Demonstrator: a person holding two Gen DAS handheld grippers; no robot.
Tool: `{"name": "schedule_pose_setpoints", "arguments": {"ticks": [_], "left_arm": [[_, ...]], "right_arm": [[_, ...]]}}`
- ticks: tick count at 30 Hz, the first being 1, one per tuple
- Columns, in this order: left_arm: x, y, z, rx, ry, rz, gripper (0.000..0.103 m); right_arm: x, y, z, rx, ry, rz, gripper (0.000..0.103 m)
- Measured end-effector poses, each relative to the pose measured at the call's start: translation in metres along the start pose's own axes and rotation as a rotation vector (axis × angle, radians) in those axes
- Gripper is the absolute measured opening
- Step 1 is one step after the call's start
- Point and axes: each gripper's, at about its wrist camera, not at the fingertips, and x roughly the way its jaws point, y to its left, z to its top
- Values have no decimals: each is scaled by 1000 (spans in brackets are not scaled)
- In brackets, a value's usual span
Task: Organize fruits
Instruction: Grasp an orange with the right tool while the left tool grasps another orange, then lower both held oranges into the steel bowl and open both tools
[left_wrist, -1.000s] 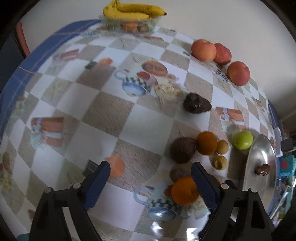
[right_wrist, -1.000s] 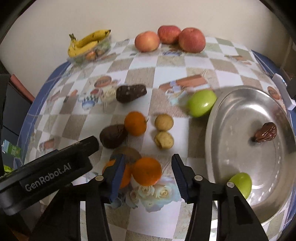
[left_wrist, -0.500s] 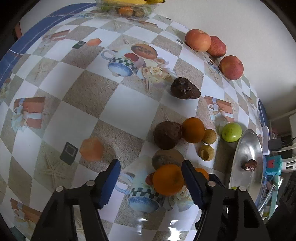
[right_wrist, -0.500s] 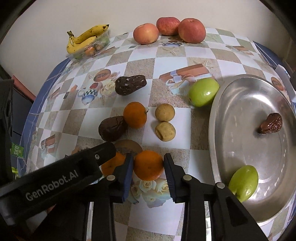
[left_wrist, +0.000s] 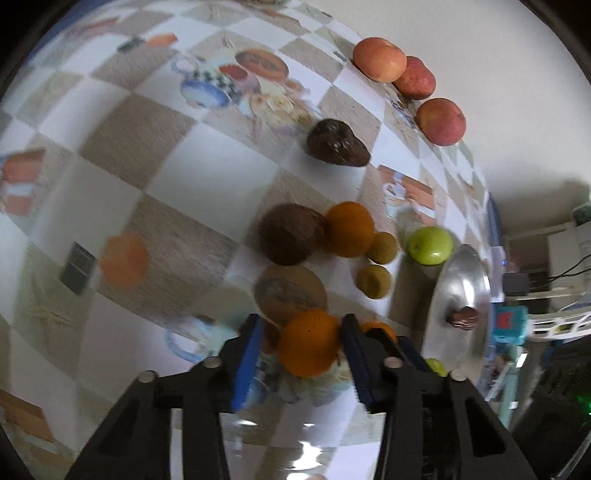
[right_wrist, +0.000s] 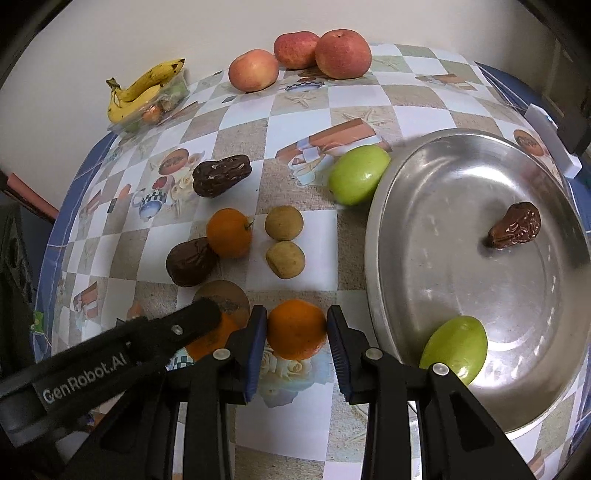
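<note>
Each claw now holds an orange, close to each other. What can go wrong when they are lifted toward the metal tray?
1. The left claw and right claw sit almost touching, so they may collide on lifting.
2. Each orange is round and pinched only at its sides; it might slip out.
3. The metal tray already holds a green fruit near its front rim; a dropped orange could knock it.
</note>
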Motion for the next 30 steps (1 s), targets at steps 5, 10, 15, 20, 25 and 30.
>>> {"name": "schedule_pose_setpoints", "arguments": {"ticks": [5,10,15,20,25,30], "left_arm": [[-4,-4,-1,11,-16,2,36],[-16,-6,2,24,-76,27,36],[-35,-9,8,32,-170,52,36],[-45,-15,15,14,-249,73,36],[-45,-39,16,31,-301,67,36],[-35,-81,10,138,-317,39,36]], "right_arm": [[0,1,0,-4,1,-2,35],[-2,0,0,4,0,28,35],[-14,-2,2,26,-31,85,35],[-28,-4,4,18,-72,86,34],[-53,-12,3,-9,-152,103,34],[-75,-39,8,26,-241,33,34]]}}
